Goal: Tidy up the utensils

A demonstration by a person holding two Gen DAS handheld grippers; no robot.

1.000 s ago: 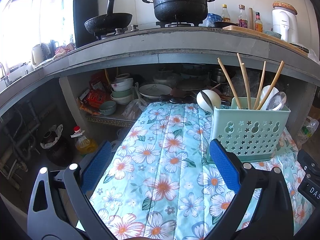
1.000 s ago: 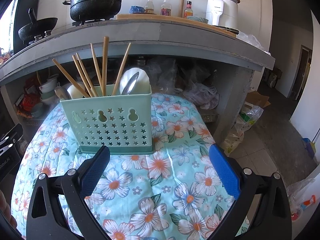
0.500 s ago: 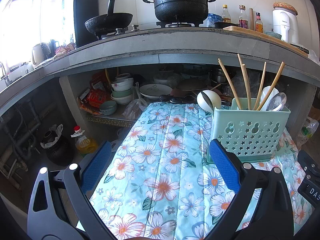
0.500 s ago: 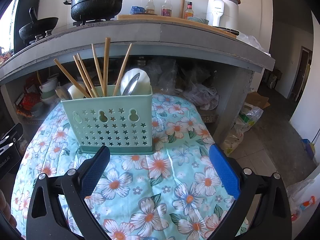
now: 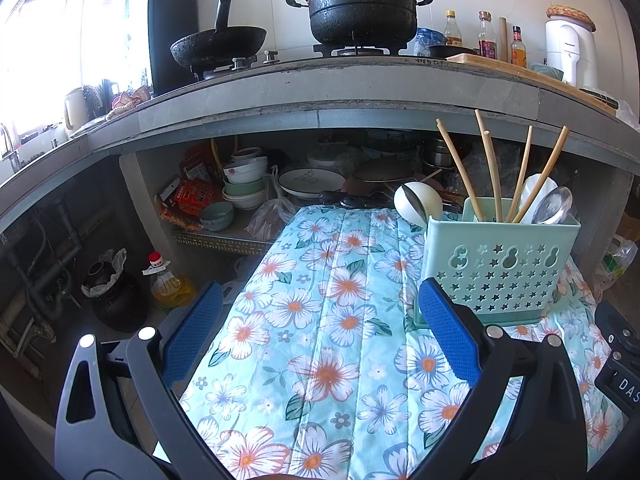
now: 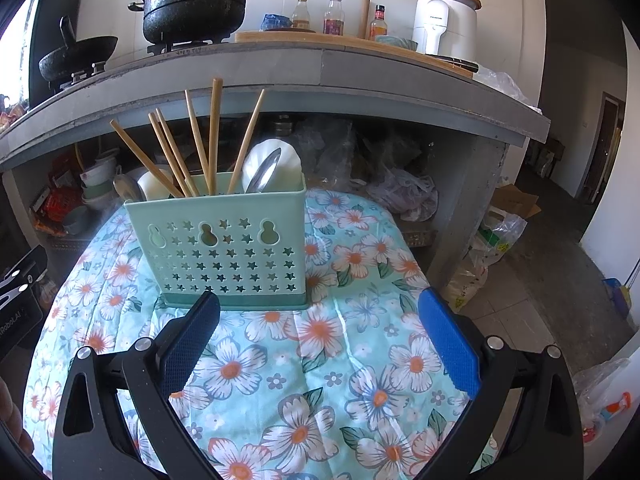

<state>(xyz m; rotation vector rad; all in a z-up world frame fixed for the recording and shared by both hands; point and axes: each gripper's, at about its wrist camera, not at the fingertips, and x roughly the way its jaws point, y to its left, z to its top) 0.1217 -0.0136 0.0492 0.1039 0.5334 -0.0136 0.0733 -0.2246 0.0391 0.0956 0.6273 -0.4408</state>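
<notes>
A mint-green perforated utensil caddy [image 6: 224,244] stands upright on a table covered by a floral cloth [image 6: 320,360]. Several wooden chopsticks [image 6: 200,144], white spoons [image 6: 276,164] and a metal spoon [image 6: 262,174] stick out of its top. In the left wrist view the caddy [image 5: 500,260] is at the right, with chopsticks [image 5: 488,168] and spoons [image 5: 552,204] in it. My right gripper [image 6: 318,338] hangs open just in front of the caddy, holding nothing. My left gripper [image 5: 316,334] is open over bare cloth [image 5: 320,320], left of the caddy.
A grey concrete counter [image 5: 320,88] runs behind the table, carrying a black pot [image 5: 360,4], a wok [image 5: 218,46] and bottles [image 6: 336,14]. Bowls and plates [image 5: 248,184] sit on the shelf beneath. An oil bottle [image 5: 170,284] stands on the floor at left.
The right wrist view has shifted a little, so the caddy sits slightly further right in it. The left gripper has hardly moved. Both grippers stay open.
</notes>
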